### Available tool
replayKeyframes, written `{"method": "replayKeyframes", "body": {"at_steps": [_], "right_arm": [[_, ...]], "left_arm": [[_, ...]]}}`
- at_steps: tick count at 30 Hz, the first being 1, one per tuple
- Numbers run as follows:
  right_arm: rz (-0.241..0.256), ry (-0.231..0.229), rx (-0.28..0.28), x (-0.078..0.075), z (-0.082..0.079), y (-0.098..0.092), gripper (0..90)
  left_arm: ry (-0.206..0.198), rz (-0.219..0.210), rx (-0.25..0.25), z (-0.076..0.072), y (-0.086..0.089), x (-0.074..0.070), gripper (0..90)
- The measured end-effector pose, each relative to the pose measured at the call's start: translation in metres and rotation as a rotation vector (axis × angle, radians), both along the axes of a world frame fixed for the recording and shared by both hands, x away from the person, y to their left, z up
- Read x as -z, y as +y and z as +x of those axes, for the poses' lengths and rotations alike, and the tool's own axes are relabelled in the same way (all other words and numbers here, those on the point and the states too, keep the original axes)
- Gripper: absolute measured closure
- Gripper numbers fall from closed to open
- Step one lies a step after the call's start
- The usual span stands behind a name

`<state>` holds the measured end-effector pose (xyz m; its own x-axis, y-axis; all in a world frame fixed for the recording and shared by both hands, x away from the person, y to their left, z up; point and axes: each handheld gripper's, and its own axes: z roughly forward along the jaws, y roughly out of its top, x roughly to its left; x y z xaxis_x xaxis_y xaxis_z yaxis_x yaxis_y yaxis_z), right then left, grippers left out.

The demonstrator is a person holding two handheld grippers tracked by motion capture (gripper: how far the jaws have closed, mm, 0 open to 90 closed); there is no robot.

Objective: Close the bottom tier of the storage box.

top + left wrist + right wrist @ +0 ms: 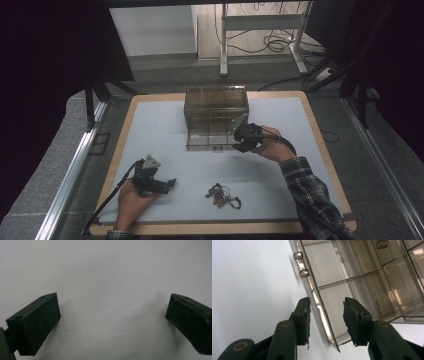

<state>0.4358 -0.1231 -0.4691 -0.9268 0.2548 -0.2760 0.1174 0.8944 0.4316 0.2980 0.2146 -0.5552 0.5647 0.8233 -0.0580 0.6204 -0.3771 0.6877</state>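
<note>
Right gripper (326,315) parted astride clear smoky box's (216,117) thin front edge; left gripper (112,320) gaping wide, empty, over matte mat (105,270)

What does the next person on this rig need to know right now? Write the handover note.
Left gripper: open, holding nothing, low over the white mat at the near left.
Right gripper: open, jaws straddling the edge of the smoked clear case's door at its front right corner, not clamped.
Case stands mid-table at the far side, with shelves inside; small metal knobs on the door.
Tangled jewellery pile lies untouched near the front edge.
Done: nothing moved into the case, as far as can be seen.
Left: probably grip the door, swing it, then deal with the jewellery.
</note>
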Motion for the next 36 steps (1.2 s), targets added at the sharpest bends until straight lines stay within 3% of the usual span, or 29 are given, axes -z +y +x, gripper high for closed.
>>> {"method": "replayKeyframes", "body": {"at_steps": [10,22,36], "right_arm": [[0.058,0.014,0.058,0.003,-0.009,-0.006,51.7],[0.058,0.021,0.036,0.009,-0.022,-0.008,50.7],[0.147,0.044,0.072,0.014,-0.035,-0.015,49.5]], "left_arm": [[0.000,0.000,0.000,0.000,0.000,0.000,0.0],[0.000,0.001,0.001,0.000,0.000,0.000,0.0],[0.000,0.000,0.000,0.000,0.000,0.000,0.0]]}}
